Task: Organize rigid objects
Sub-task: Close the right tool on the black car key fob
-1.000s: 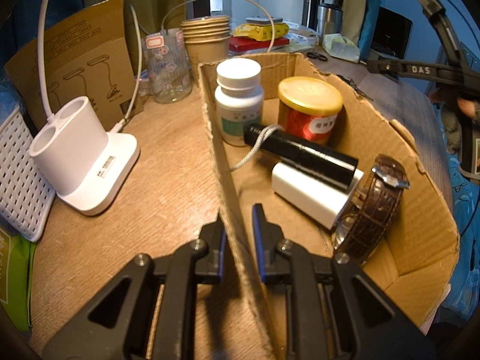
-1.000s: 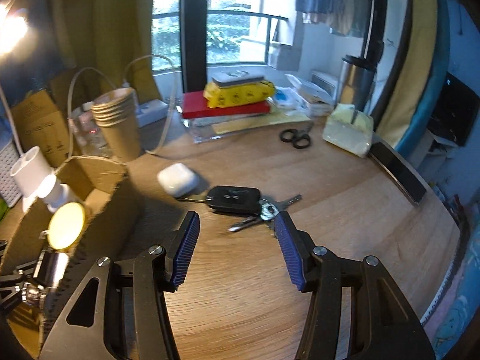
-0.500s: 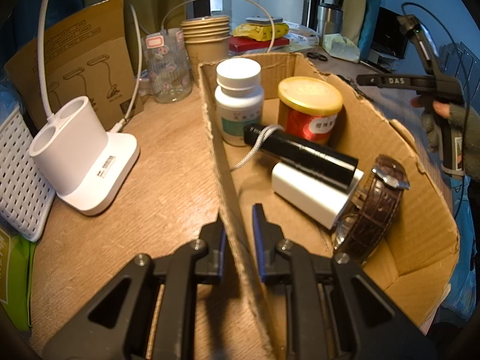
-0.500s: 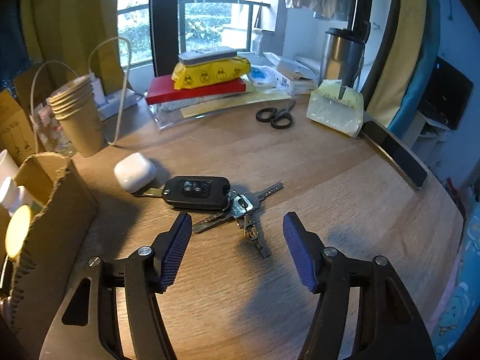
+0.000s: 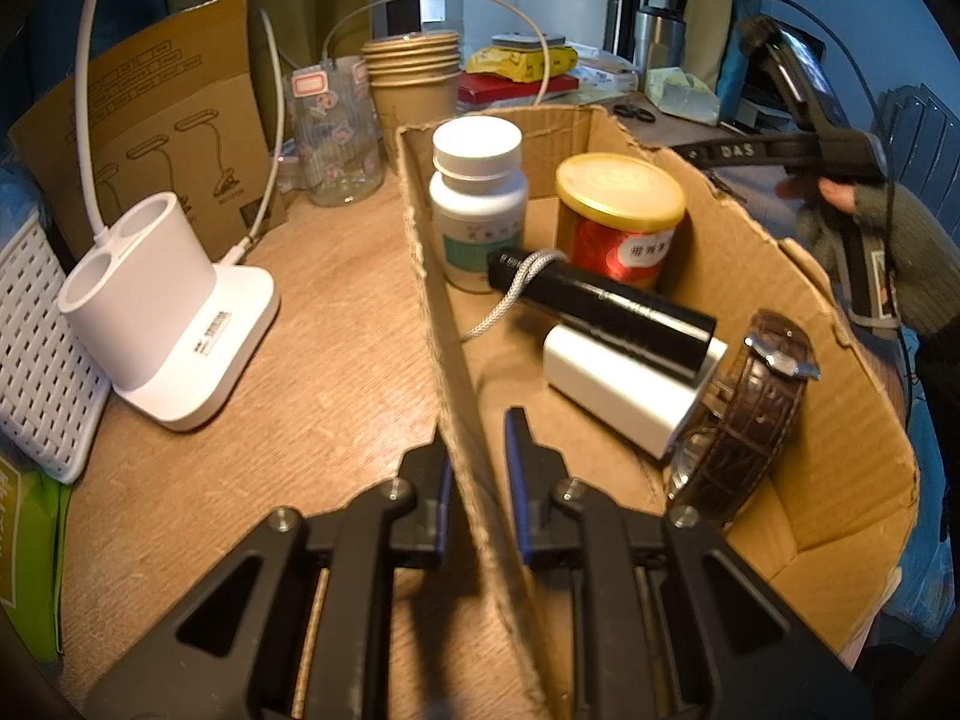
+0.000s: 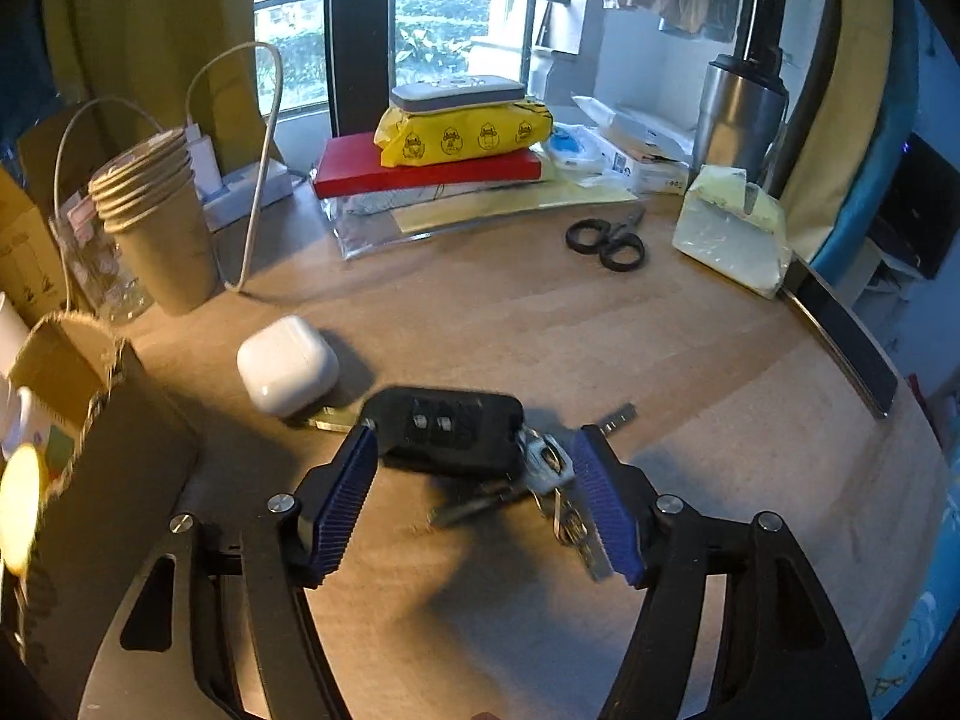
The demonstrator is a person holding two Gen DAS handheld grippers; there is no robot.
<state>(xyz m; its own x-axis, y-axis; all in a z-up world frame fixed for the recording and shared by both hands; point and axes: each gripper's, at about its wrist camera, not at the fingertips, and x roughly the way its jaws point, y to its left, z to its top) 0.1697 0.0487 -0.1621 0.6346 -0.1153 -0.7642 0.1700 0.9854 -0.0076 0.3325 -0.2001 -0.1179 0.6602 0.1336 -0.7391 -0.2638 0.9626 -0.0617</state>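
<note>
The left gripper (image 5: 477, 468) has its jaws closed on the near wall of the cardboard box (image 5: 852, 420), one finger outside and one inside. In the box I count five things: one white pill bottle (image 5: 478, 198) and one red tin with a gold lid (image 5: 618, 216), both standing upright at the far end; one black flashlight (image 5: 606, 306) lying on one white power bank (image 5: 618, 384); and one brown leather watch (image 5: 750, 414) leaning against the right wall, just beside the power bank.

The right gripper (image 6: 474, 483) has its jaws wide open, low above the worktop (image 6: 690, 348). Between its two blue fingers (image 6: 345, 498) lies one black car key fob (image 6: 447, 429) with a bunch of metal keys (image 6: 552, 480) attached; the picture is blurred here, so I cannot tell how many keys there are, or whether the fingers touch them. One white earbuds case (image 6: 287, 363) rests just beside the fob, on its left. Further back lies one pair of black scissors (image 6: 606, 240), and one stack of paper cups (image 6: 159, 216) stands near the box corner.
</note>
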